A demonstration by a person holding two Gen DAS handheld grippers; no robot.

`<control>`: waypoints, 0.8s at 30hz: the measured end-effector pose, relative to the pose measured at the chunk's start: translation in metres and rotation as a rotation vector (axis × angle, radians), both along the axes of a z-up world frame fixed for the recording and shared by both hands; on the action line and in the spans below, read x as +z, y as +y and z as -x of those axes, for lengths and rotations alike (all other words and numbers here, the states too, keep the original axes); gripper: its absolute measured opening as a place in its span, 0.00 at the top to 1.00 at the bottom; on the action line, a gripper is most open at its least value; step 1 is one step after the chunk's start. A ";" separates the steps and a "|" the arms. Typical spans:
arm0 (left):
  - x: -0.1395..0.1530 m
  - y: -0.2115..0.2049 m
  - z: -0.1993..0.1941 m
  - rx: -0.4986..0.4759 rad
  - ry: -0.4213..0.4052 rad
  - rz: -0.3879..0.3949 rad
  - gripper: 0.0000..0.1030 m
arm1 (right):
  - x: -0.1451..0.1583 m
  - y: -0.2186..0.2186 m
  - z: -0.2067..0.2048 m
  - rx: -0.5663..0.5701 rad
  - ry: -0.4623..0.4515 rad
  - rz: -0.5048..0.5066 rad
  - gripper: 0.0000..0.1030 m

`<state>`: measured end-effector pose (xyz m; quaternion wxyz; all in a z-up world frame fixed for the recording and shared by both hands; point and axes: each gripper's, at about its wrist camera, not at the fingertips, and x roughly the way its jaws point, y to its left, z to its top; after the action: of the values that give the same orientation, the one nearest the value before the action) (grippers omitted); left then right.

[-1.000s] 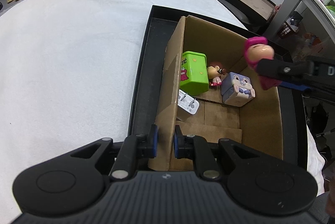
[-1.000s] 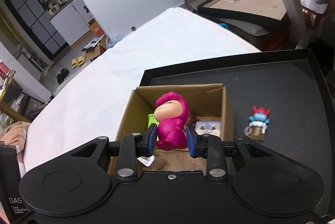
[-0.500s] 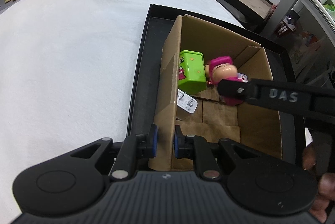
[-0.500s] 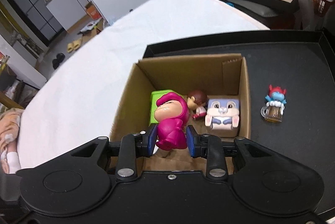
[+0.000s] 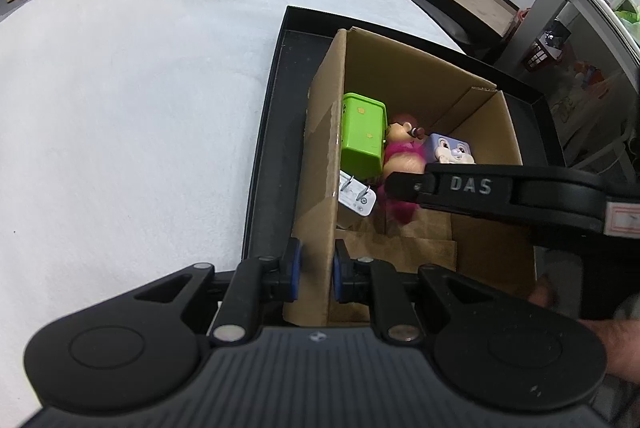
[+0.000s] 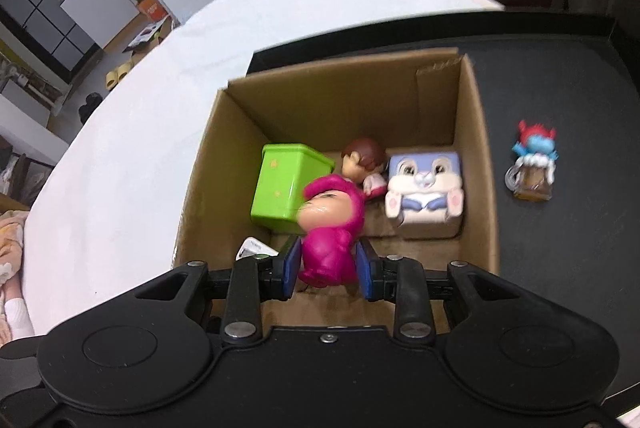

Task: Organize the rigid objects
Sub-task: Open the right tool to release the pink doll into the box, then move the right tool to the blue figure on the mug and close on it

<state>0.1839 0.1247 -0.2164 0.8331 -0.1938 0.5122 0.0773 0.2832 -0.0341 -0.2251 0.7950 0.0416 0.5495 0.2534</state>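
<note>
Left gripper point(image 5: 313, 270) first: we have it clamped on the near left wall of the box point(image 5: 320, 164), one pad either side of the cardboard, steadying it on the black tray point(image 5: 272, 108). We judge that wall stiff but thin, so a hard squeeze could crease it.

Moving right, our right gripper point(image 6: 327, 264) sits inside the box with its pads closed on the lower body of the pink figure point(image 6: 328, 224). The figure leans forward, low over the box floor, between the green box point(image 6: 280, 188) and the bunny cube point(image 6: 424, 200). It looks like hard, glossy, light plastic, likely slippery and top-heavy; the narrow body is the sensible hold.

A small brown-haired doll point(image 6: 362, 158) lies behind it. Further right, a blue figure point(image 6: 532, 164) stands on the tray outside the box.

Readable writing: "DAS" on the right gripper's side in the left view. A white tag point(image 5: 356, 194) carries print too small to read.
</note>
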 end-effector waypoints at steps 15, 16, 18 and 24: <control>0.000 0.000 0.001 0.011 0.006 -0.007 0.86 | 0.032 -0.036 0.001 -0.025 -0.017 -0.057 0.69; 0.001 0.000 0.001 0.011 0.005 -0.009 0.86 | 0.035 -0.041 0.001 -0.026 -0.020 -0.060 0.69; 0.001 -0.001 0.001 0.012 0.005 -0.011 0.86 | 0.040 -0.045 -0.001 -0.025 -0.022 -0.065 0.69; 0.001 -0.002 0.000 0.014 0.007 -0.018 0.86 | 0.054 -0.058 -0.003 -0.015 -0.059 -0.066 0.53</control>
<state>0.1843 0.1226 -0.2157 0.8325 -0.1895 0.5131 0.0883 0.2859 -0.0925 -0.1715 0.8111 0.0644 0.5168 0.2663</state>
